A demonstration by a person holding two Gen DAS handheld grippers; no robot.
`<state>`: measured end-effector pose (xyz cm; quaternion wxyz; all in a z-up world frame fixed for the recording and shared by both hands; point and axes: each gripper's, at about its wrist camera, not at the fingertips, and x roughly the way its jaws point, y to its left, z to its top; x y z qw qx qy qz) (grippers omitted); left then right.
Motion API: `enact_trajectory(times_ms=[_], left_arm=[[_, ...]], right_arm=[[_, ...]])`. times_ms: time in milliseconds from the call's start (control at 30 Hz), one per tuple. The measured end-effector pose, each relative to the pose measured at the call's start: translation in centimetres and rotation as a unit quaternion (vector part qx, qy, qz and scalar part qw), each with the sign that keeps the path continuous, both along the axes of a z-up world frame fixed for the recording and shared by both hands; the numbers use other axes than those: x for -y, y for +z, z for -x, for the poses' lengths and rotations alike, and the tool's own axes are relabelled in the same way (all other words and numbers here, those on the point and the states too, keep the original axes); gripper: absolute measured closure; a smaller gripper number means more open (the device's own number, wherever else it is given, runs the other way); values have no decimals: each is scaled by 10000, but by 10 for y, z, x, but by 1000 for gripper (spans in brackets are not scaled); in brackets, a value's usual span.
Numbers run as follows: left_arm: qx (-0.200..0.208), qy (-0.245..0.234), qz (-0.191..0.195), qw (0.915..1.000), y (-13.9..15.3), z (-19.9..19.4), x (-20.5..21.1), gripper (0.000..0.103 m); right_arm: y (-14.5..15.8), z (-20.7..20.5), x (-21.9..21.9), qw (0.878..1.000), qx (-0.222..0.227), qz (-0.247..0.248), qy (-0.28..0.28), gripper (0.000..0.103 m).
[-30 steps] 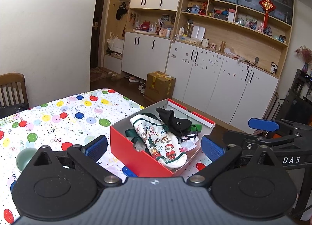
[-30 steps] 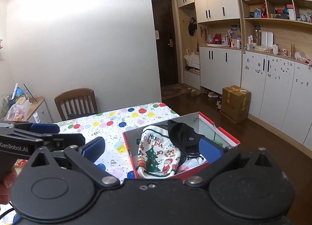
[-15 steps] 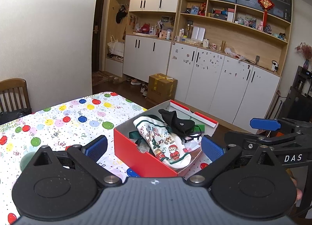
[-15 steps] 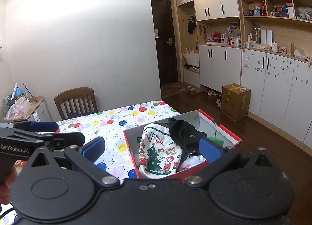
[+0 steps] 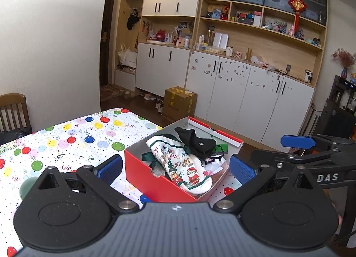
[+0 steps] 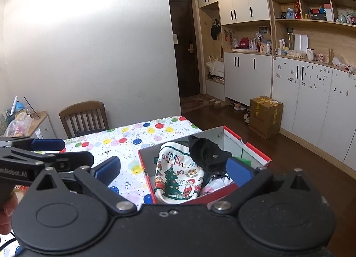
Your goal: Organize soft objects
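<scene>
Here the red box (image 5: 155, 181) sits at the near corner of the desk (image 5: 66, 136), dead ahead of both grippers and below them. Left gripper (image 5: 175, 168): jaws spread wide, nothing between them, held above the box's near red wall. Right gripper (image 6: 173, 169): jaws likewise spread and empty, also short of the box. Inside the box, a Christmas stocking (image 5: 182, 165) lies on top, long axis running from the far left corner toward the near right corner, its toe drooping over the near rim. A black cloth (image 5: 195, 142) is heaped on the stocking's far end, touching it; green ribbon (image 5: 151, 156) shows beside it. A round pale green thing (image 5: 26, 186) rests on the desk, well apart to the left. Judgement: neither hand is clearly nearer; in the right wrist view the stocking (image 6: 178, 174) falls squarely between the jaws, so the right looks better lined up to tuck the overhanging toe inside.
</scene>
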<state>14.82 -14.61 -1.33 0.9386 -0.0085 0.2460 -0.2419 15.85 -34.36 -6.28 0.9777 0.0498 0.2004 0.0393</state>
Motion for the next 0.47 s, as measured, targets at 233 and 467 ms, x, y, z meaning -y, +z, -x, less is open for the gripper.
enact_trajectory(times_ms=[233, 467], left_arm=[[-89, 44, 21, 9999, -3, -2, 1, 0], [-100, 90, -28, 9999, -3, -1, 2, 0]], right_arm=[[0, 1, -1, 10000, -38, -6, 51, 1], [-1, -1, -1, 9999, -88, -57, 56, 1]])
